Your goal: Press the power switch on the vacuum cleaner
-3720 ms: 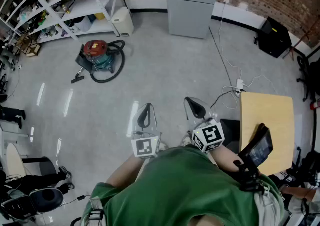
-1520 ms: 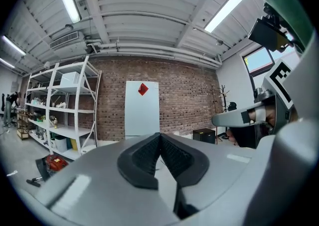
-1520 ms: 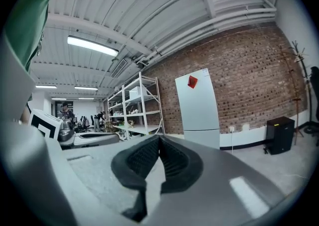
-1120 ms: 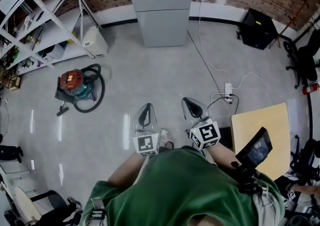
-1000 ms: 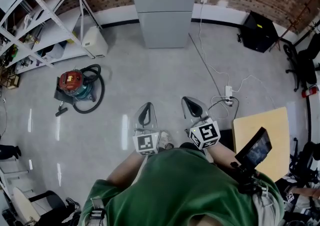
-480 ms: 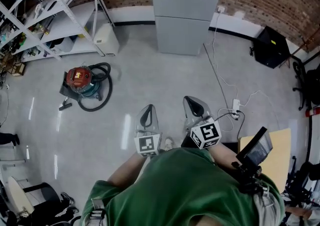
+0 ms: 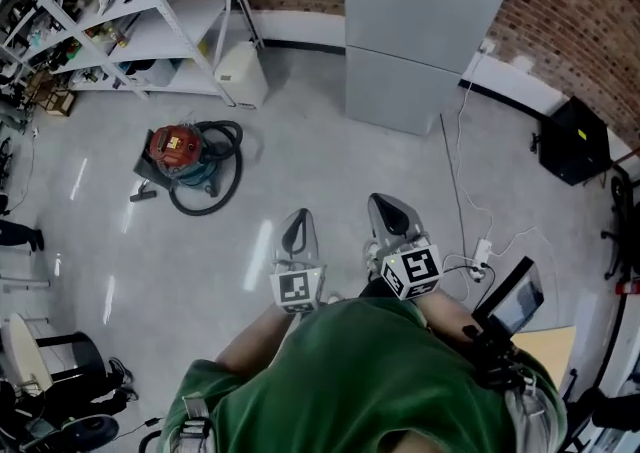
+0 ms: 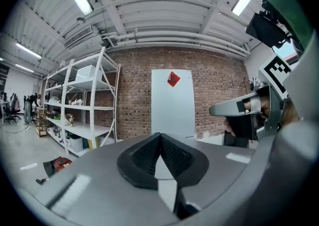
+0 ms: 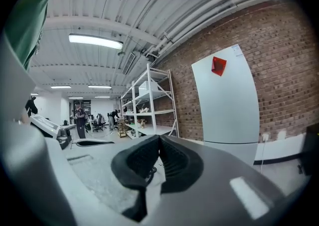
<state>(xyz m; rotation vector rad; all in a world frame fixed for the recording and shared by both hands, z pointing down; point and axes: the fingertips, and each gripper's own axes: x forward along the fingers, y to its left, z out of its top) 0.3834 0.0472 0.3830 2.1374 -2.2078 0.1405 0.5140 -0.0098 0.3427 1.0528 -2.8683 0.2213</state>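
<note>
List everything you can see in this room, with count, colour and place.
vacuum: one, red top, black hose, floor at left
rack: one, white, by the wall behind the vacuum
box: one, cream, beside the rack
cabinet: one, grey, against the brick wall
case: one, black, floor at far right
power strip: one, white, floor at right
shirt: one, green, on the person
left gripper: one, grey, shut, empty
right gripper: one, grey, shut, empty

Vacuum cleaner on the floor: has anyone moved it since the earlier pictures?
No. The vacuum cleaner still lies in front of the white box at the shelf's end; only the head view has shifted.
</note>
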